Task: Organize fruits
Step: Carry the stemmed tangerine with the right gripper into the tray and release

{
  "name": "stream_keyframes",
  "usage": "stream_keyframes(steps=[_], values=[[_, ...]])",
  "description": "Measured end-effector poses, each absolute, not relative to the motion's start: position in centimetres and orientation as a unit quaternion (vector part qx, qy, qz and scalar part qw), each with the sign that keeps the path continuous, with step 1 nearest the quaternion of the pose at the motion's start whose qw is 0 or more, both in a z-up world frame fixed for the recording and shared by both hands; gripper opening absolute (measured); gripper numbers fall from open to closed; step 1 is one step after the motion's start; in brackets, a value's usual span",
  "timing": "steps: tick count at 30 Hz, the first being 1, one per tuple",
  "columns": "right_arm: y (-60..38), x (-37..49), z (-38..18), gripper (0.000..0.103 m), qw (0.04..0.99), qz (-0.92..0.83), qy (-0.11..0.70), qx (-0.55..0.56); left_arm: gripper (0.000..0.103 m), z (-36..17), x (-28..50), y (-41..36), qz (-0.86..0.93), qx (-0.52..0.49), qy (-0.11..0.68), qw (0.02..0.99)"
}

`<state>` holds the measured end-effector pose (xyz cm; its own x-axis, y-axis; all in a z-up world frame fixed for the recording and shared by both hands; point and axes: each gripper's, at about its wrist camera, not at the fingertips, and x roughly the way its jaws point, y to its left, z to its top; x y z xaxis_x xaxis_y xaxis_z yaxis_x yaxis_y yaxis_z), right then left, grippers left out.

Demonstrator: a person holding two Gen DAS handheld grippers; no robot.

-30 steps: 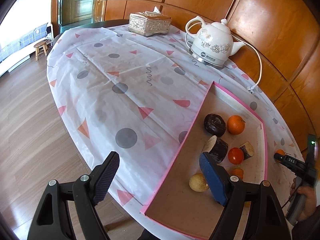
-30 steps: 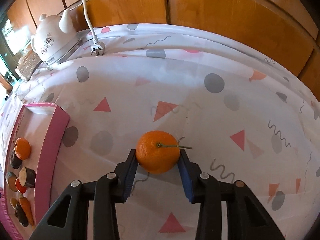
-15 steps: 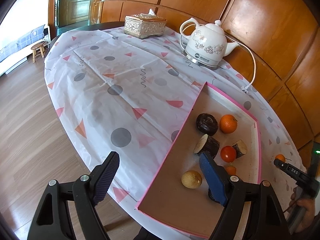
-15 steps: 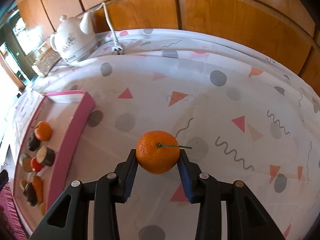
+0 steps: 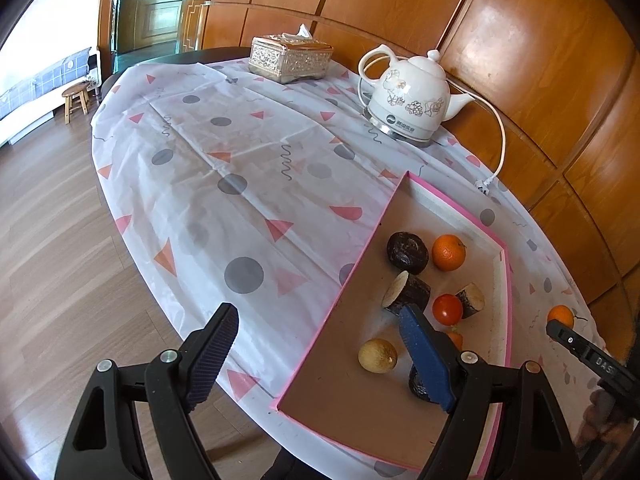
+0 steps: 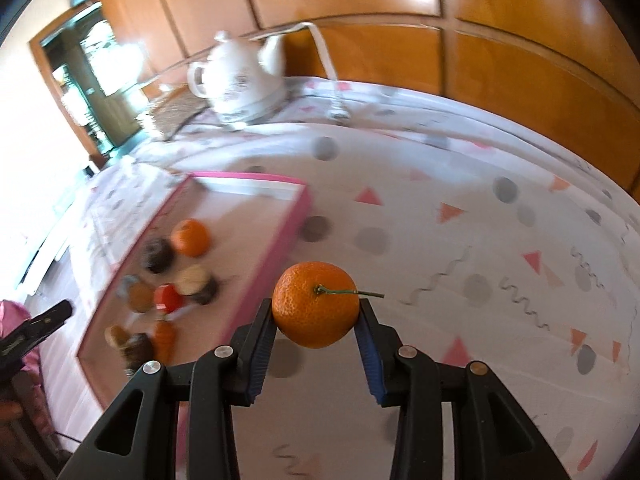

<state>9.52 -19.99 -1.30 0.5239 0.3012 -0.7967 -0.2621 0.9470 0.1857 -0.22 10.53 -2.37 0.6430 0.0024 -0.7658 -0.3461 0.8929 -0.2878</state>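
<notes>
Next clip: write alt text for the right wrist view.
The right tool grips an orange by its sides, above a patterned tablecloth. To the left is a pink-edged tray holding blurred fruit; a white kettle stands behind by wood panelling.

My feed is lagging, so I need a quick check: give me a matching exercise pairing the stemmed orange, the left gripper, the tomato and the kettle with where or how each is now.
Things:
1. stemmed orange
2. left gripper
3. tomato
4. kettle

States:
A. lying in the pink-edged tray
B. standing on the tablecloth beyond the tray
C. clamped in the right gripper jaws
D. jaws wide, holding nothing

Pairs: 1-C, 2-D, 3-A, 4-B
</notes>
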Motion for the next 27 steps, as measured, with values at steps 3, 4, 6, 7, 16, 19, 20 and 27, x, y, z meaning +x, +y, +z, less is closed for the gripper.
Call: stream_keyframes(steps=[3,4,6,7,16,19,20,27], values=[[-17.7,9.0,-0.8,0.039,0.869,0.193,0.456,0.011,0.083,-2.2,-0.3,10.7,0.1,-0.21,0.408,0.883],[-16.8,8.7,-0.7,0.039,0.867,0.206,0.454,0.005,0.083,-2.2,-0.3,10.7,0.101,-0.211,0.407,0.883],[-15.4,8.3,-0.6,0.039,0.863,0.223,0.453,-0.004,0.083,-2.3,-0.3,10.9,0.103,-0.213,0.407,0.882],[-14.8,8.1,-0.6,0.039,0.861,0.23,0.453,-0.007,0.083,-2.3,-0.3,10.9,0.103,-0.213,0.408,0.882],[-9.4,7.9,-2.5,0.04,0.838,0.268,0.469,-0.08,0.083,-2.8,-0.2,11.3,0.109,-0.215,0.409,0.88],[-8.2,8.2,-3.7,0.041,0.833,0.261,0.475,-0.109,0.083,-2.9,-0.2,11.4,0.11,-0.215,0.411,0.879],[-8.1,8.4,-4.0,0.041,0.833,0.256,0.478,-0.113,0.083,-2.9,-0.2,11.4,0.111,-0.215,0.41,0.879],[-8.0,8.6,-4.7,0.044,0.836,0.245,0.477,-0.115,0.083,-3.0,-0.2,11.3,0.111,-0.214,0.412,0.879]])
